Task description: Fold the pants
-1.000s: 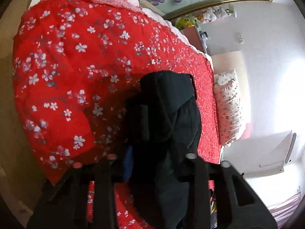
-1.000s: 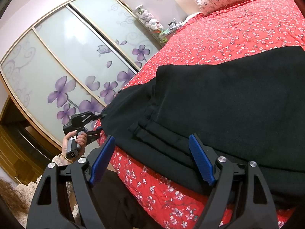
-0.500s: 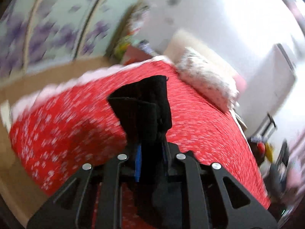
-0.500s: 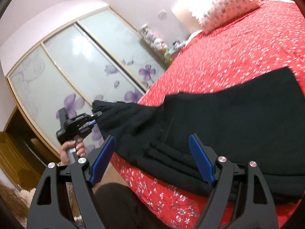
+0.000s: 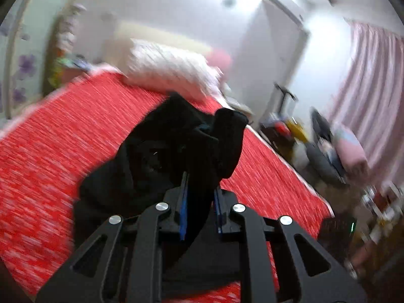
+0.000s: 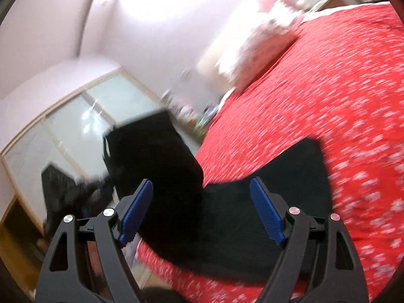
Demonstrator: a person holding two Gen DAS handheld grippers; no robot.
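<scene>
One fold: in hand, the lifted end going over, I judge.
Left gripper (image 5: 199, 202): pinches the pants (image 5: 161, 156), bunched just ahead of it.
Right gripper (image 6: 202, 212): spread, holding nothing; pants on bed (image 6: 341, 101) beyond its tips.
Next: lay end flat, edges matched.

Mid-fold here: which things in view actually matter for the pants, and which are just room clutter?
In the job:
black pants
left gripper, shut on the pants
right gripper, open
red floral bedspread, the folding surface

Just lying about:
pillow
pink curtain
sliding wardrobe doors
floor clutter
</scene>
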